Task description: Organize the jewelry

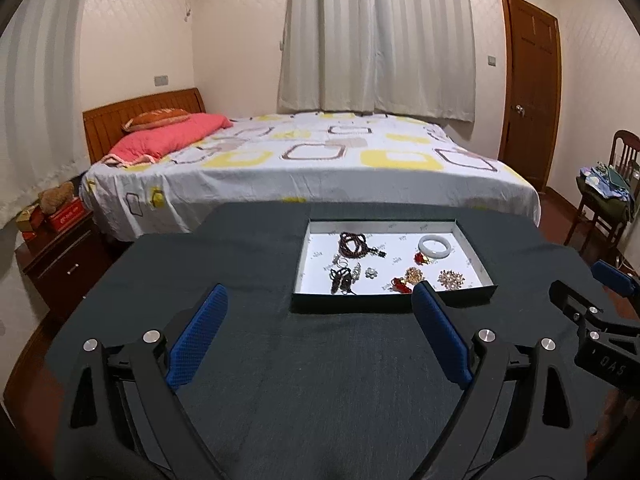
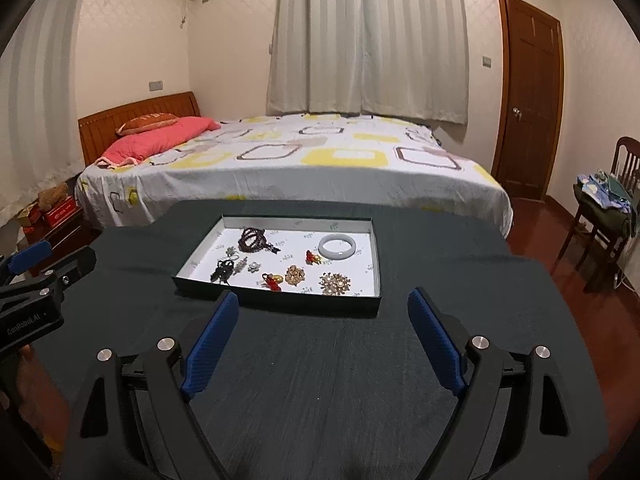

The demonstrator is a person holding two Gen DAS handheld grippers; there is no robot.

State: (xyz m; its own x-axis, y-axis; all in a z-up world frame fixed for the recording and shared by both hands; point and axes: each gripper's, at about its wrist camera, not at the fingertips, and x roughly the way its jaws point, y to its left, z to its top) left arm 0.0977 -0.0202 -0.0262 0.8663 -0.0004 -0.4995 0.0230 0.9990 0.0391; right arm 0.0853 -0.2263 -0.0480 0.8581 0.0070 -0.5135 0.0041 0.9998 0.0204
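A shallow dark box tray (image 1: pixel 392 303) (image 2: pixel 280 303) with a white floor lies on the dark cloth-covered table (image 1: pixel 320 380) (image 2: pixel 320 380). Inside lie a dark red bead string (image 1: pixel 354 243) (image 2: pixel 253 239), a pale jade bangle (image 1: pixel 435 246) (image 2: pixel 337 247), gold brooches (image 1: pixel 451 279) (image 2: pixel 334 283), red charms and small silver and dark pieces. My left gripper (image 1: pixel 320 304) hovers open in front of the tray, nothing between its blue pads (image 1: pixel 198 344). My right gripper (image 2: pixel 323 308) is likewise open and empty, short of the tray's near wall.
A bed (image 1: pixel 304 160) with a patterned sheet and pink pillow stands behind the table. A nightstand (image 1: pixel 60 256) with boxes is at left, a wooden chair (image 2: pixel 604 216) piled with clothes at right, and a brown door (image 2: pixel 528 96) beyond.
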